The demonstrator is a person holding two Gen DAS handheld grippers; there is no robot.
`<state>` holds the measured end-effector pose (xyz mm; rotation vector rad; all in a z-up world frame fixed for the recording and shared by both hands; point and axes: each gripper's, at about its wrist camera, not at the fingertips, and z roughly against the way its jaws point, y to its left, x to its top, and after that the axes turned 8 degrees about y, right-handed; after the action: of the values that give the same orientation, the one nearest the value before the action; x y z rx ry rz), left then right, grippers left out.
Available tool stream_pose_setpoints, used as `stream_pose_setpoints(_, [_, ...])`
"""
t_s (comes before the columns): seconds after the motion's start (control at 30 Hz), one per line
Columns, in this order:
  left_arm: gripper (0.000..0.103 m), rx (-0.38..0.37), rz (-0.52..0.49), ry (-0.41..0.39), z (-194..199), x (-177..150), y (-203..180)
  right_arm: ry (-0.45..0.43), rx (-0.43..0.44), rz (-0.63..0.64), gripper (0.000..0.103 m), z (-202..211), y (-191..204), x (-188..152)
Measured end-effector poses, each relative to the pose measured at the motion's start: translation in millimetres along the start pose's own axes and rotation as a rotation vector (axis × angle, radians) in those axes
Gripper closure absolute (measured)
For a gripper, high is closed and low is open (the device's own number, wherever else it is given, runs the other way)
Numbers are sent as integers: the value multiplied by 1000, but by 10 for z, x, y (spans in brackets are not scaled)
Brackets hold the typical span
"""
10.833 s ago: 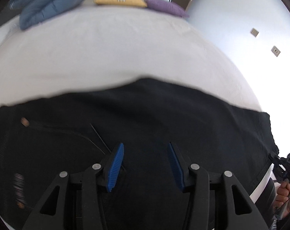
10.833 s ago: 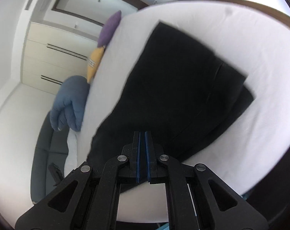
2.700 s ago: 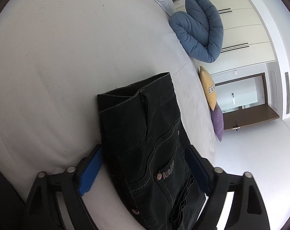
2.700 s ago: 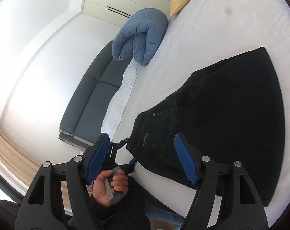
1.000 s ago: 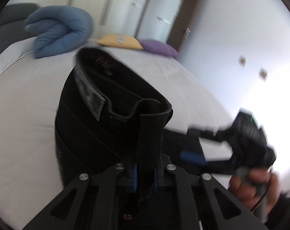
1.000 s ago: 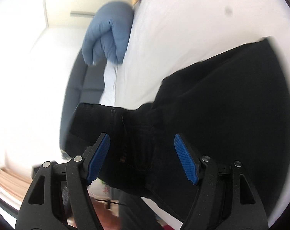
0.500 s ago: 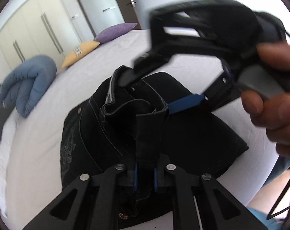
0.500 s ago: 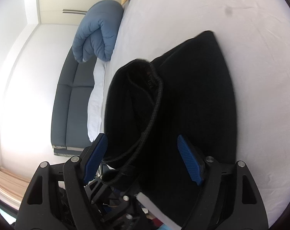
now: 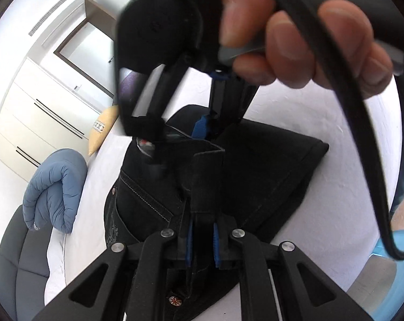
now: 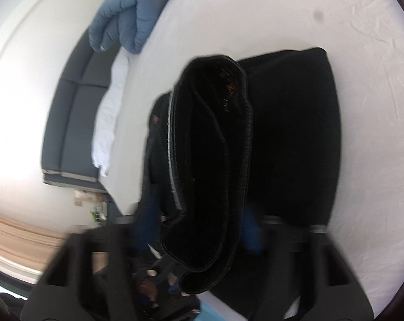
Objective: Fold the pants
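Observation:
Black jeans lie partly folded on the white bed. My left gripper is shut on the waistband end and holds it raised. My right gripper hangs above the raised waistband in the left wrist view, held by a hand. In the right wrist view the right gripper is blurred, its blue pads wide apart on either side of the open waistband, not clamped on it. The folded legs lie flat to the right.
A rolled blue duvet and a yellow pillow lie at the bed's far side. A grey sofa stands beside the bed. White wardrobes and a door are behind. A black cable loops in front of the left camera.
The left gripper has kept its hold and carried the waistband further over the folded legs. The right gripper has moved close above it, its pads now straddling the waistband.

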<state>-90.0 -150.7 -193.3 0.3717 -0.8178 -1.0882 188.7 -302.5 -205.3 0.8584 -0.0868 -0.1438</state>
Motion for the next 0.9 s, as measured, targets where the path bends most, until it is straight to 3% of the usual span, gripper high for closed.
stream_pose_setpoints(0.03, [92, -6, -2, -3, 23, -8, -8, -4, -28, -9, 87, -4, -40, -10])
stream_pose_setpoints(0.1, [92, -7, -11, -10, 8, -14, -3, -34, -6, -31, 90, -1, -118, -34])
stream_pose_setpoints(0.23, [92, -10, -46, -38, 51, 12, -7, -111, 7, -21, 92, 69, -229, -203])
stream_pose_setpoints(0.4, [92, -38, -87, -66, 36, 61, -64, -211, 72, -108, 93, 228, -475, -491])
stream_pose_setpoints(0.77, [92, -77, -79, -62, -222, 6, 75, -238, 132, -201, 94, 193, -784, -695])
stream_pose_setpoints(0.87, [82, -112, -12, -59, -169, 14, 213, -248, 131, -180, 95, 152, -794, -690])
stream_pose_setpoints(0.9, [71, -123, 11, -63, -127, 2, 269, -248, 140, -182, 95, 145, -802, -689])
